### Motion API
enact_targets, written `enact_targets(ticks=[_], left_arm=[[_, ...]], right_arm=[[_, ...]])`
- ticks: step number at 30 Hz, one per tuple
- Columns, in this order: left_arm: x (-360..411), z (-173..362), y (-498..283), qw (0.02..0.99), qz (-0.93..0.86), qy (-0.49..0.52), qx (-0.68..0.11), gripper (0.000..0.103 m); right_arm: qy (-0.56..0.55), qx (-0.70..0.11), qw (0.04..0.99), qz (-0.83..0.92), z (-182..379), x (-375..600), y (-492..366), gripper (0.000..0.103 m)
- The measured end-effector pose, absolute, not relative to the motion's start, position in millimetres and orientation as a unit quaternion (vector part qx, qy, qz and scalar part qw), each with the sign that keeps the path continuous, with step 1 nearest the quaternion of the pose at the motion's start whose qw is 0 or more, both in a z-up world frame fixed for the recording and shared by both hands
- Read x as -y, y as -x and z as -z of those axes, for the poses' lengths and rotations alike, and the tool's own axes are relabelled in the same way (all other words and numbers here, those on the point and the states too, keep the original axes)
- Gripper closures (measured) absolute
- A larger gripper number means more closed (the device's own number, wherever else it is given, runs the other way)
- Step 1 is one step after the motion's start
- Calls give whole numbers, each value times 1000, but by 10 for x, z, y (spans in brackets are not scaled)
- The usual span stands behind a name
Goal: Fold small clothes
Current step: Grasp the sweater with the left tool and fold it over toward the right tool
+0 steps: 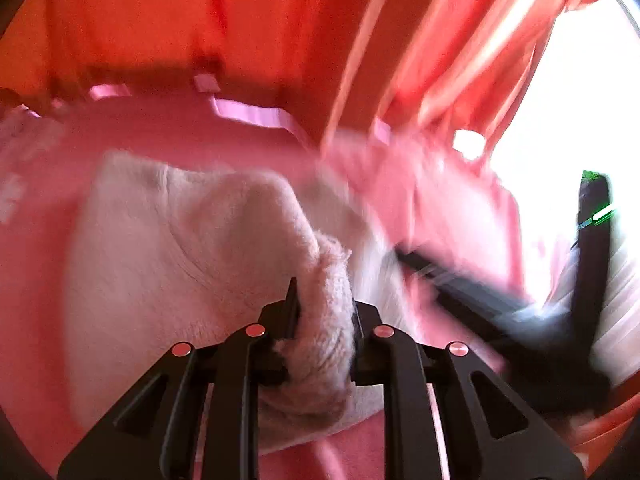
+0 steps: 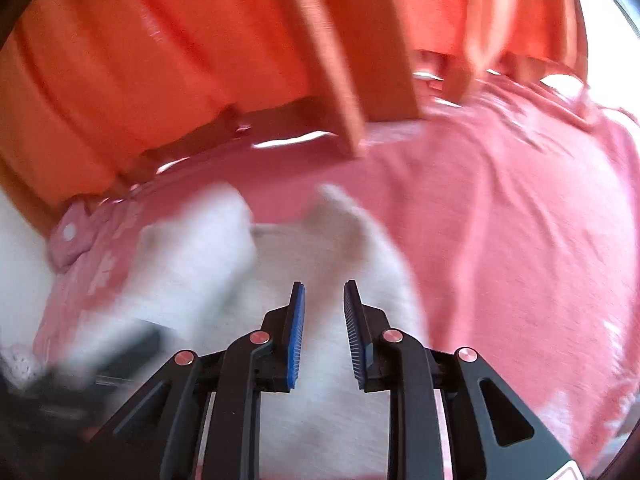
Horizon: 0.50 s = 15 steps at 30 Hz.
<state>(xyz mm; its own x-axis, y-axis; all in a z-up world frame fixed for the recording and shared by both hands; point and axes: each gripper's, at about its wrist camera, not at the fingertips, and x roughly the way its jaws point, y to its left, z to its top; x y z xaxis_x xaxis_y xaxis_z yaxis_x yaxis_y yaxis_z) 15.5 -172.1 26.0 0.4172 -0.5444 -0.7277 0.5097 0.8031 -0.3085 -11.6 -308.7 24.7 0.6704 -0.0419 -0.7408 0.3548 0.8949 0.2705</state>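
Note:
A small fluffy whitish garment (image 1: 168,248) lies on a pink bedsheet (image 1: 200,132). My left gripper (image 1: 324,304) is shut on a bunched edge of the garment, held up off the sheet. The right gripper shows in the left wrist view (image 1: 460,280) as a blurred black shape at the garment's right side. In the right wrist view my right gripper (image 2: 324,296) is open with blue pads (image 2: 297,320), empty, just above the white garment (image 2: 304,256). The left gripper (image 2: 120,352) shows blurred at the lower left.
Orange curtains (image 2: 120,60) and a wooden post (image 2: 348,52) stand behind the bed. A pink patterned cloth (image 2: 92,248) lies left of the garment. The pink sheet (image 2: 500,208) spreads to the right. A bright window (image 1: 580,100) is at the right.

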Motion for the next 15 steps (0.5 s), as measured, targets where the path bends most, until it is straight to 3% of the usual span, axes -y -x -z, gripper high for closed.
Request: enact_targets(ticks=[3,5,7,9,10,15], left_arm=[[1739,-110,11,850,310,13,-426,73],[1570,-250,160,856,324,22,-402,63],[1362,-371,278,864,322,20,-387,39],[1055,-456,410,883,292,0,-366,29],[962,-443,450,888,282,-12,-363,25],[586,-42,416,886,204,-62,-412,24]], right_arm=[[-197,-396,891,100,-272,3168,286,79],[-202,-396,892,79,-299,3157,326,70],[-213,-397,892,37,-331,3111,339,50],[-229,-403,886,-4,-323,3027,281,46],[-236,-408,882,-17,-314,2991,237,44],[-259,-462,845,-80,-104,2662,-103,42]])
